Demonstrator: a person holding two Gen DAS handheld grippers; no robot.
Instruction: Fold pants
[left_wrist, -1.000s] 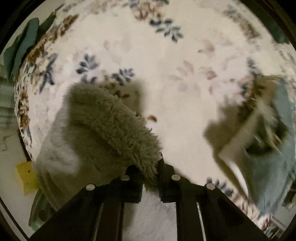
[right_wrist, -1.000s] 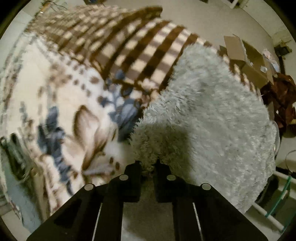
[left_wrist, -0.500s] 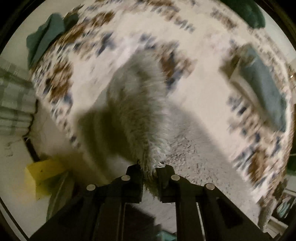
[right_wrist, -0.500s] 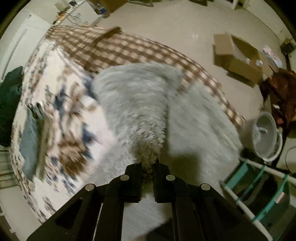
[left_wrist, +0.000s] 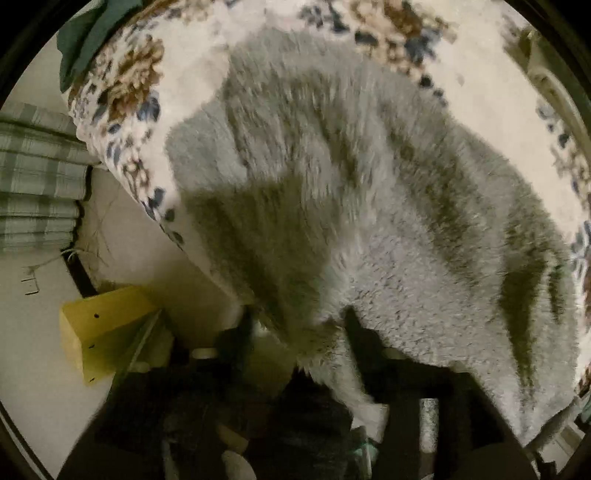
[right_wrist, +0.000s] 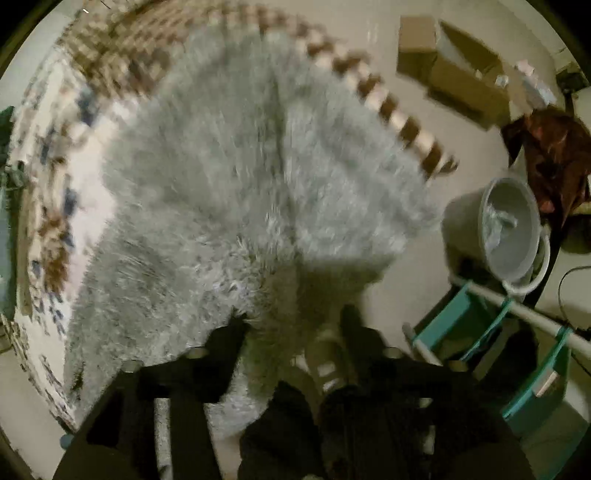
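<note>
left gripper (left_wrist: 299, 332) spread, fleece between fingers | right gripper (right_wrist: 291, 325) spread likewise | grey fleece pants (left_wrist: 351, 192) at 12 o'clock, draped over floral bedspread (left_wrist: 122, 85)

The pants (left_wrist: 369, 206) lie spread on the bed (left_wrist: 184, 70) and hang over its near edge between the fingers of both grippers, with a box (left_wrist: 99, 332) on the floor to the left and, probably, a bucket (right_wrist: 509, 229) on the right.
</note>
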